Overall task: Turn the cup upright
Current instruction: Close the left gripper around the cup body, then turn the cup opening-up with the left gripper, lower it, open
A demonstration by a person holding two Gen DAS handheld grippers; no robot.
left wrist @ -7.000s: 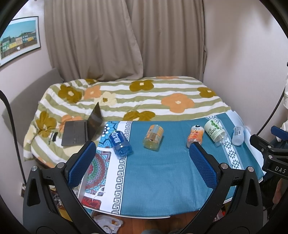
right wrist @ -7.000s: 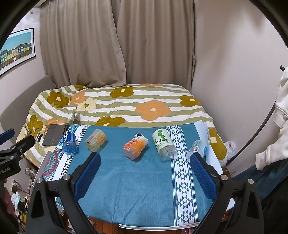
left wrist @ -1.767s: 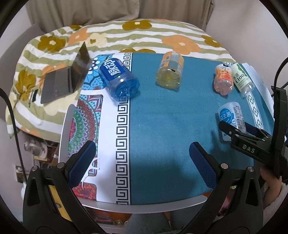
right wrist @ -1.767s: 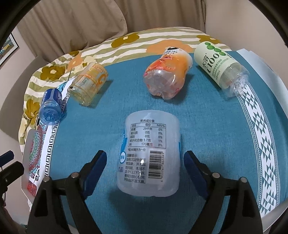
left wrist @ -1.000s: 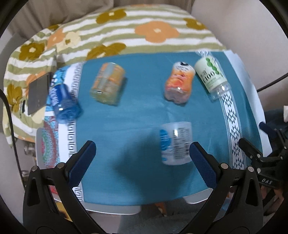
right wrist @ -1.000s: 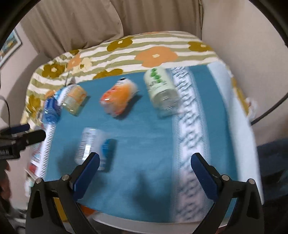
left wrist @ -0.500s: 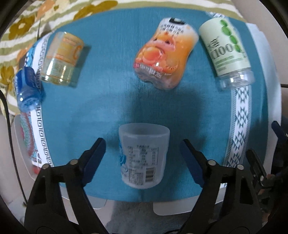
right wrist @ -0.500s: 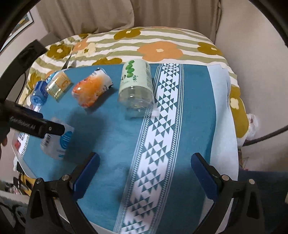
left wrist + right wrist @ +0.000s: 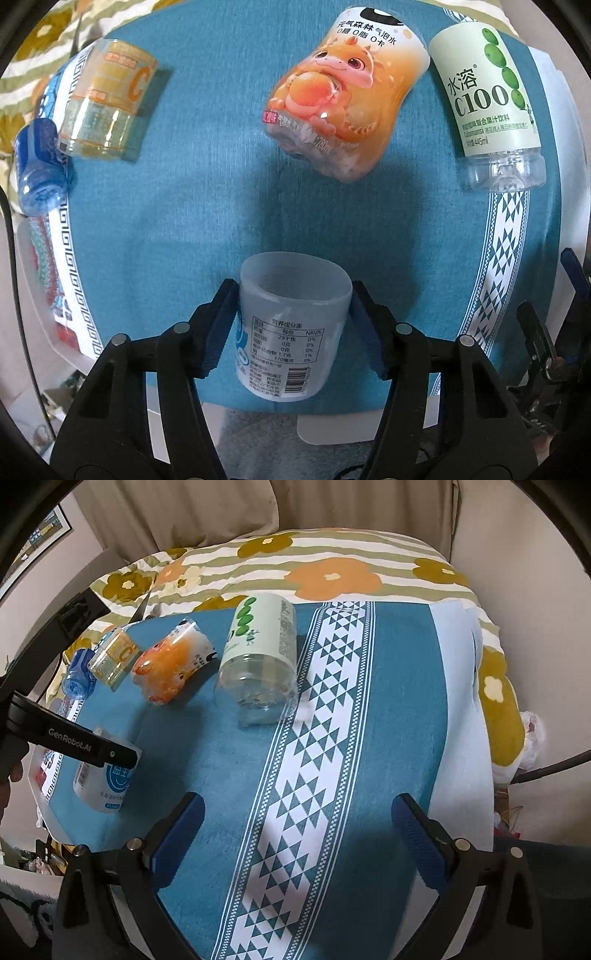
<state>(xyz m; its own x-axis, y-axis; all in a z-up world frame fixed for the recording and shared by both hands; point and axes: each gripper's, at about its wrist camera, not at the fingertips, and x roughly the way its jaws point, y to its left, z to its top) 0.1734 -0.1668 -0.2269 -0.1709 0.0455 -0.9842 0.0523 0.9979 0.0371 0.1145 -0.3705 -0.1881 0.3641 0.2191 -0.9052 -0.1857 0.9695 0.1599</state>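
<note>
A translucent white cup [image 9: 291, 325] with a printed label lies on its side on the blue tablecloth [image 9: 207, 206], its open mouth facing away from me. My left gripper [image 9: 293, 295] is shut on it, one blue pad against each side. The cup also shows in the right wrist view [image 9: 105, 782], partly behind the left gripper's black body, near the table's left edge. My right gripper [image 9: 297, 823] is open and empty above the patterned white stripe of the cloth.
Several cut bottles lie on their sides at the back: green-label [image 9: 487, 99], orange cartoon [image 9: 343, 107], yellow [image 9: 103, 107], blue [image 9: 38, 173]. The table's near edge [image 9: 332, 424] is close below the cup. A floral bed [image 9: 332, 572] lies behind the table.
My left gripper has moved down onto the lying cup and closed its pads on its sides. My right gripper has stayed open and drifted slightly.
</note>
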